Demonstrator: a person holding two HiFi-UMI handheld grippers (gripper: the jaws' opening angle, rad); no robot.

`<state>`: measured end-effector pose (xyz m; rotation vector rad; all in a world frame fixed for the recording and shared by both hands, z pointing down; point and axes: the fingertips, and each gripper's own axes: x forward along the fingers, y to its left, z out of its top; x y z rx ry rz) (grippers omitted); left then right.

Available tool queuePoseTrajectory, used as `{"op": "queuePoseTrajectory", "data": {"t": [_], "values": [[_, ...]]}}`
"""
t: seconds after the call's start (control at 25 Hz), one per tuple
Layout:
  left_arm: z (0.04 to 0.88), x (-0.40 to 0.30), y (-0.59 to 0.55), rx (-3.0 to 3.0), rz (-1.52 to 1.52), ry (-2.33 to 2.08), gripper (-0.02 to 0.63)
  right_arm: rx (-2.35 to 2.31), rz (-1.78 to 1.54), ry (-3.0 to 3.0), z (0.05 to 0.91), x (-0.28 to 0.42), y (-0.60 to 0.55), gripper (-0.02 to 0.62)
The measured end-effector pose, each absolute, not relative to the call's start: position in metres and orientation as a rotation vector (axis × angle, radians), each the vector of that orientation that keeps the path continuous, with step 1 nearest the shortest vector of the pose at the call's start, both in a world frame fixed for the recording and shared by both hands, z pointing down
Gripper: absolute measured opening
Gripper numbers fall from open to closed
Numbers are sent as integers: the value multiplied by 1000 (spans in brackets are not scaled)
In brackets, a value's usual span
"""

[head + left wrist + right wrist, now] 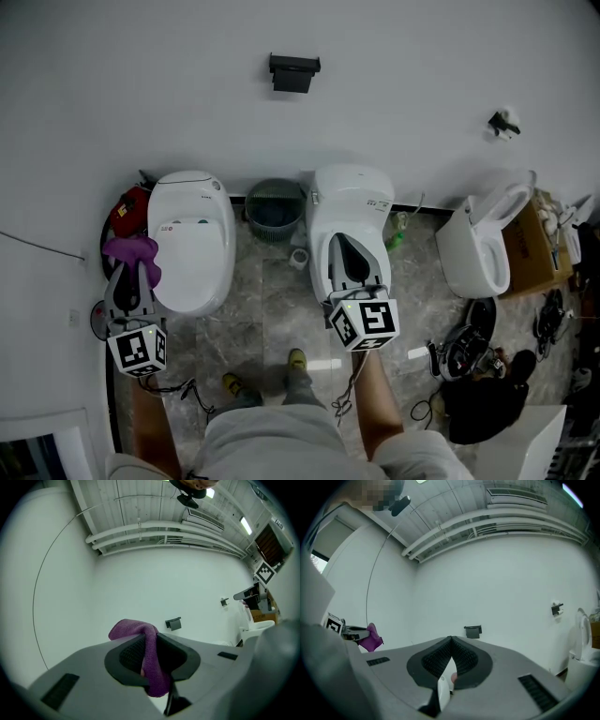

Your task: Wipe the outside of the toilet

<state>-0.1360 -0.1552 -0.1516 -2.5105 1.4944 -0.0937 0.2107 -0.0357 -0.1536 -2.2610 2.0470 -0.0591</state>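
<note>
Three white toilets are seen lined up along the wall in the head view: the left toilet (190,242) with its lid shut, the middle toilet (352,202), and the right toilet (480,251), whose lid is raised. One grey-green waste bin (275,208) is set on the marbled floor (272,309) between the left and middle toilets. Two dark fixtures are mounted on the wall – a black holder (294,72) above the bin and a smaller bracket (503,123) further right. One cardboard box (532,246) is placed just beside the right toilet.

Two grippers are held out, one in each hand, and each carries one marker cube. The left gripper (151,641) is clenched on one purple cloth (133,629); the cloth is pinched between the jaws, bunched above their tips and hung down through the gap. In the head view the cloth is found just beside the left toilet's left flank, and contact with the bowl cannot be judged. The right gripper (450,640) is closed with its jaw tips brought together and nothing is gripped between them – in the head view it is seen over the front of the middle toilet. Both gripper cameras are pointed toward the white wall.
</note>
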Motion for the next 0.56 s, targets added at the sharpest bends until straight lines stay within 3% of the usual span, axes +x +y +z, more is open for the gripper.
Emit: {"op": "queuePoseTrajectory", "data": {"t": [0.56], "values": [[-149,-144,-154,-2506,-100,1485,84,-2272,-57,2041,-149,199,-41,6]]}}
